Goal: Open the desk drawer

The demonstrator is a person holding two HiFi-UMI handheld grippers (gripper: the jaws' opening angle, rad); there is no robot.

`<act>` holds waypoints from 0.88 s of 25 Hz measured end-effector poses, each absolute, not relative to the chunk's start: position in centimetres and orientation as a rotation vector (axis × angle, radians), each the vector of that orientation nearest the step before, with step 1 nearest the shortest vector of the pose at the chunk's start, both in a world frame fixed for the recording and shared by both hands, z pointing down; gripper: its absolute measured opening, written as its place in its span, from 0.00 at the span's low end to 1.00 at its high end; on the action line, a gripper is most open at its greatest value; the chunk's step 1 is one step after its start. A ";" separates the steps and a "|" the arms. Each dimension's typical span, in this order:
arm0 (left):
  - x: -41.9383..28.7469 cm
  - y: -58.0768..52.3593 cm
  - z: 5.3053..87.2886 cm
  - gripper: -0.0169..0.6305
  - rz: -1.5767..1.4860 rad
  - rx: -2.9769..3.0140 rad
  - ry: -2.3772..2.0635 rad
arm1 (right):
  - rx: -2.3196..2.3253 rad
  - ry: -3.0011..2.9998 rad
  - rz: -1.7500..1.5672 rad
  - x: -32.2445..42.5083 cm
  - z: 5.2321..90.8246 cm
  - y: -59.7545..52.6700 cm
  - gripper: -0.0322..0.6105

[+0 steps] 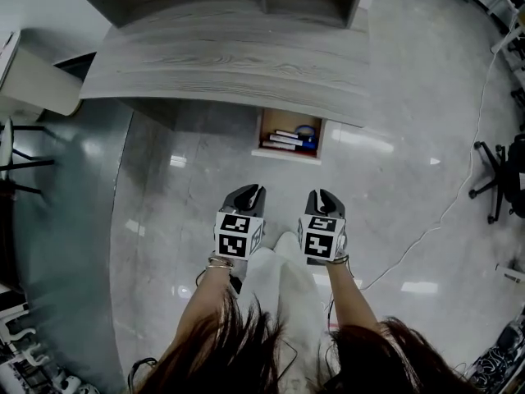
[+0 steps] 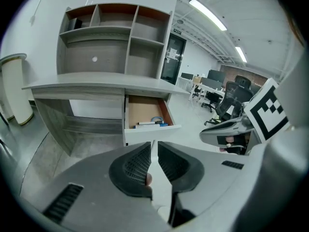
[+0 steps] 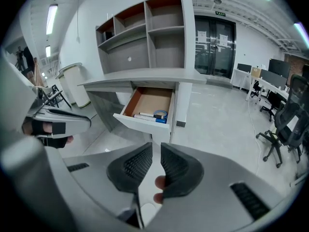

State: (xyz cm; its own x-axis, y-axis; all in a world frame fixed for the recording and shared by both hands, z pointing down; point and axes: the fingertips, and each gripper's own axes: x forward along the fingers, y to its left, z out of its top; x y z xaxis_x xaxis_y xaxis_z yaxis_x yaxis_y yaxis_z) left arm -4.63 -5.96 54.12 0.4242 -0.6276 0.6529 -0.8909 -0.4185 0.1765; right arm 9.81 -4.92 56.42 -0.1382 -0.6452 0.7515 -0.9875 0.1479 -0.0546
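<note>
The desk drawer [image 1: 287,153] stands pulled out from under the grey wooden desk top [image 1: 230,64]; it is white-fronted with a brown inside. In it lie a blue tape roll [image 1: 305,130] and some pens. The left gripper view shows the drawer [image 2: 149,128] straight ahead, and the right gripper view shows the drawer [image 3: 140,124] ahead too. My left gripper [image 1: 246,192] and right gripper [image 1: 323,195] hover side by side over the floor, short of the drawer and touching nothing. Each pair of jaws stands a narrow gap apart with nothing between: left gripper [image 2: 153,144], right gripper [image 3: 155,146].
A shelf unit [image 2: 116,37] rises on the desk. A white rounded cabinet [image 1: 33,80] stands left of the desk. Office chairs [image 1: 500,171] stand at the right, and a white cable [image 1: 426,228] runs over the glossy floor. The person's white trousers [image 1: 283,281] show below the grippers.
</note>
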 end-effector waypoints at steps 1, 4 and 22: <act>-4.7 -5.8 53.9 0.10 0.683 2.178 -1.282 | 1.560 -1.850 0.764 9.7 56.3 -4.8 0.15; -5.2 -5.2 53.2 0.10 0.670 2.182 -1.287 | 1.573 -1.843 0.761 9.2 55.7 -4.1 0.14; -8.1 1.4 48.5 0.09 0.631 2.203 -1.277 | 1.680 -1.808 0.719 6.5 50.3 1.5 0.12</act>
